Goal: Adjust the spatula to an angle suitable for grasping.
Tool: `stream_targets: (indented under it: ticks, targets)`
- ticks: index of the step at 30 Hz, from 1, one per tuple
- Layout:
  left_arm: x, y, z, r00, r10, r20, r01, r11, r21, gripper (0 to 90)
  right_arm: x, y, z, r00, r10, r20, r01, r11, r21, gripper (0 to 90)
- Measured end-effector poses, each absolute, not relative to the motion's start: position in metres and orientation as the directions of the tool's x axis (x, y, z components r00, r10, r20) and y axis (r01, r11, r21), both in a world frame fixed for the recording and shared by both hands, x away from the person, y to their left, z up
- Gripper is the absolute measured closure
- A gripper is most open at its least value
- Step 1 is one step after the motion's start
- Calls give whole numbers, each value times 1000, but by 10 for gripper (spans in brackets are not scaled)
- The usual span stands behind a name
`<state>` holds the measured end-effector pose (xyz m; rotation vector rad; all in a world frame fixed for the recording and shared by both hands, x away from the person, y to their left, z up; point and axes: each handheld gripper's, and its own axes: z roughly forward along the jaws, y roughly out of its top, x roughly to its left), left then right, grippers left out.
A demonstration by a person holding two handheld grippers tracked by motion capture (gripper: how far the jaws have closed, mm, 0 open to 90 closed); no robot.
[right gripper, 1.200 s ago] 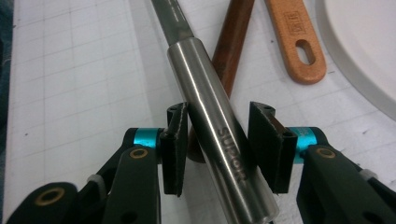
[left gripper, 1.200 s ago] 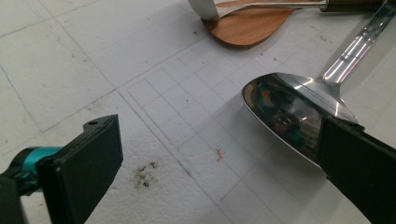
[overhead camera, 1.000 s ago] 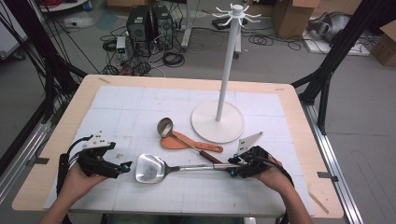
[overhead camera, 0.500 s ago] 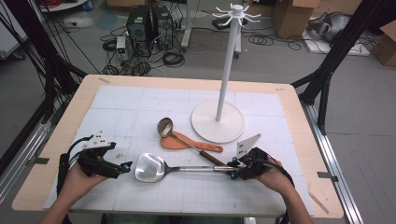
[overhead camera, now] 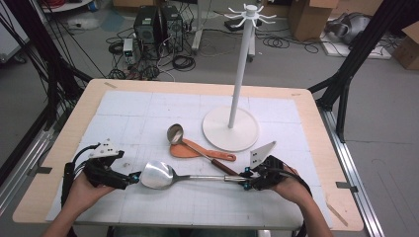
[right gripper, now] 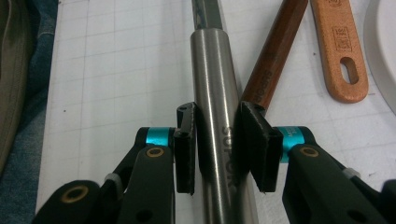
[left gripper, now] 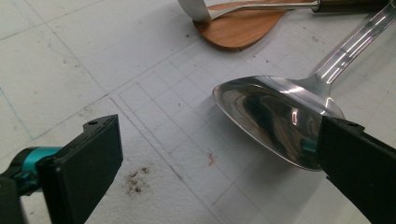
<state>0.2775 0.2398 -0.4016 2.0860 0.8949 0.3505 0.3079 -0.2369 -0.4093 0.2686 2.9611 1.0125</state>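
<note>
a large steel spoon [overhead camera: 159,175] lies on the table, its handle between the right gripper [right gripper: 217,140] pads, which have just been closing onto it, while the left gripper [left gripper: 219,154] stands open beside the bowl.

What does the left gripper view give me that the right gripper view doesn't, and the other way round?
Left gripper view: the steel spoon bowl lying by the open left gripper, one jaw overlapping its rim. Right gripper view: the right gripper, its jaws just closing, flanking the steel spoon handle, and the white stand base at the edge. Both: the steel spoon, ladle, wooden spatula and gridded mat.
</note>
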Motion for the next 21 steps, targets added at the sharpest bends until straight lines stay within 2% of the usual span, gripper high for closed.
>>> stream_targets:
  ticks: [21]
  targets:
    - [274, 222, -393, 756, 652, -62, 435, -429, 792, 18, 307, -229, -381, -991, 130, 14, 109, 762, 639, 687]
